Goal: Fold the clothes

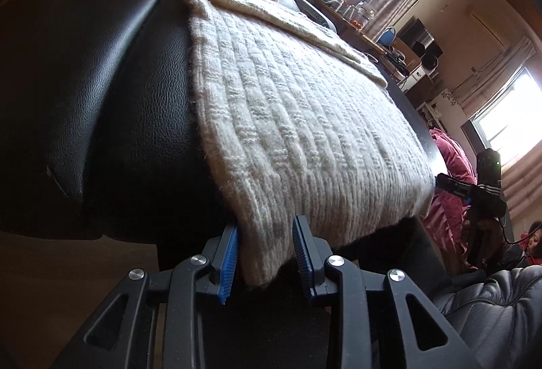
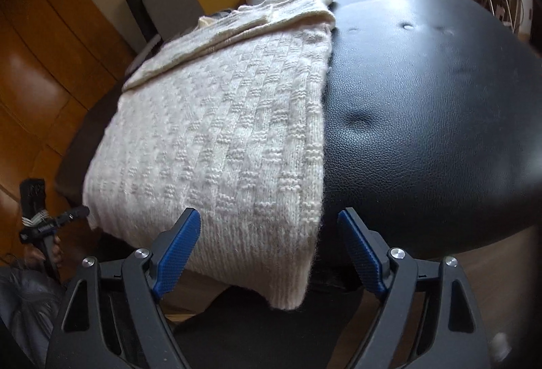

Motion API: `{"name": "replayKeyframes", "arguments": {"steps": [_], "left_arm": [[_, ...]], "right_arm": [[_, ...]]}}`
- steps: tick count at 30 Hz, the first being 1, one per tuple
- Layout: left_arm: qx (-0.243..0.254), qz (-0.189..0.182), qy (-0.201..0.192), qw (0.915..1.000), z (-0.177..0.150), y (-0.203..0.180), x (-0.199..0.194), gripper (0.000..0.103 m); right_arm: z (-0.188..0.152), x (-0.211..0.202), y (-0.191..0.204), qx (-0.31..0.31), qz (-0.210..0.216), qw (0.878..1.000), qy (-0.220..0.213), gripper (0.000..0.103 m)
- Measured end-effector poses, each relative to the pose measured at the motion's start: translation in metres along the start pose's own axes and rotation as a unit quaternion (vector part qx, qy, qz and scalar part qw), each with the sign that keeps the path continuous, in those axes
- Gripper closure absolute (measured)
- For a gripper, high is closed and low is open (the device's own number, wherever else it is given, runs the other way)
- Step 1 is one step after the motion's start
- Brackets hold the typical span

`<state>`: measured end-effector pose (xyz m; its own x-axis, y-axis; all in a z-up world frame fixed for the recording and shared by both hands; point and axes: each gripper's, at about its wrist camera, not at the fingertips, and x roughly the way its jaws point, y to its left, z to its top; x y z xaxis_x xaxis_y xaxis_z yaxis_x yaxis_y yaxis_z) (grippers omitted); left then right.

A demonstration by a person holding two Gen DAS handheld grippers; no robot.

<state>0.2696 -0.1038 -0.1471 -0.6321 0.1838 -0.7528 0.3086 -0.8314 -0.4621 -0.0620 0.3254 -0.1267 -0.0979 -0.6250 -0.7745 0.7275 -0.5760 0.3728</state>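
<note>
A: Where does the sweater (image 2: 216, 138) lie?

B: Spread flat on a black leather ottoman (image 2: 423, 104), with its hem hanging over the near edge. A folded part lies across its far end.

A: And the jaws?

B: The left gripper (image 1: 266, 253) stands partly open around the hem's left corner; one blue pad touches the knit, the other stands just clear. The right gripper (image 2: 271, 253) is wide open about the right corner, with neither pad pressing.

A: Free room?

B: Bare leather lies on either side of the sweater, and wooden floor (image 2: 37, 104) beyond the ottoman's edge.

A: Textures?

B: Cream, fuzzy wool in a ribbed, basket-weave pattern; the leather is grained, tufted and domed.
</note>
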Motion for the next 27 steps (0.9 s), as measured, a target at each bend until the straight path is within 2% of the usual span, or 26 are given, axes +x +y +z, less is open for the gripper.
{"name": "replayKeyframes", "arguments": {"steps": [2, 4, 5, 8, 12, 14, 16, 18, 20, 22, 23, 24, 27], "left_arm": [[-0.002, -0.003, 0.000, 1.0000, 0.000, 0.001, 0.000, 0.072], [-0.004, -0.007, 0.000, 1.0000, 0.000, 0.002, 0.000, 0.072], [-0.006, -0.009, 0.000, 0.9999, 0.000, 0.003, -0.001, 0.072], [-0.018, -0.012, 0.002, 0.9998, 0.001, 0.004, 0.000, 0.072], [-0.022, -0.010, 0.000, 0.9997, 0.002, 0.002, 0.000, 0.073], [-0.030, -0.020, -0.010, 0.9993, 0.001, 0.005, -0.002, 0.086], [-0.027, -0.020, -0.019, 0.9993, 0.002, 0.003, -0.005, 0.091], [-0.011, -0.019, -0.021, 0.9995, 0.004, -0.004, -0.005, 0.092], [-0.005, -0.013, -0.018, 0.9997, 0.006, -0.008, -0.001, 0.095], [-0.003, -0.007, -0.019, 0.9998, 0.008, -0.011, 0.001, 0.096], [-0.002, -0.010, -0.021, 0.9997, 0.008, -0.012, 0.000, 0.097], [-0.001, -0.012, -0.024, 0.9997, 0.008, -0.013, 0.000, 0.097], [0.002, -0.010, -0.030, 0.9995, 0.009, -0.017, 0.000, 0.097]], "right_arm": [[0.001, 0.001, 0.004, -0.012, -0.001, 1.000, 0.003, 0.029], [0.003, 0.002, 0.007, -0.022, 0.010, 1.000, 0.006, 0.047], [0.004, 0.004, 0.009, -0.028, 0.020, 0.999, 0.014, 0.061], [0.006, 0.012, 0.014, -0.039, 0.014, 0.999, 0.020, 0.062], [0.008, 0.013, 0.010, -0.017, 0.027, 0.999, 0.019, 0.062], [0.009, 0.014, 0.005, 0.008, 0.038, 0.999, 0.019, 0.062], [0.009, 0.014, 0.006, 0.007, 0.036, 0.999, 0.020, 0.062], [0.008, 0.015, 0.011, -0.005, 0.029, 0.999, 0.022, 0.056], [0.007, 0.015, 0.016, -0.018, 0.021, 0.999, 0.024, 0.056], [0.008, 0.017, 0.021, -0.036, -0.006, 0.999, 0.032, 0.069], [0.007, 0.016, 0.021, -0.037, -0.009, 0.999, 0.030, 0.081], [0.006, 0.015, 0.022, -0.039, -0.012, 0.999, 0.028, 0.085], [0.003, 0.013, 0.022, -0.043, -0.021, 0.999, 0.023, 0.085]]}}
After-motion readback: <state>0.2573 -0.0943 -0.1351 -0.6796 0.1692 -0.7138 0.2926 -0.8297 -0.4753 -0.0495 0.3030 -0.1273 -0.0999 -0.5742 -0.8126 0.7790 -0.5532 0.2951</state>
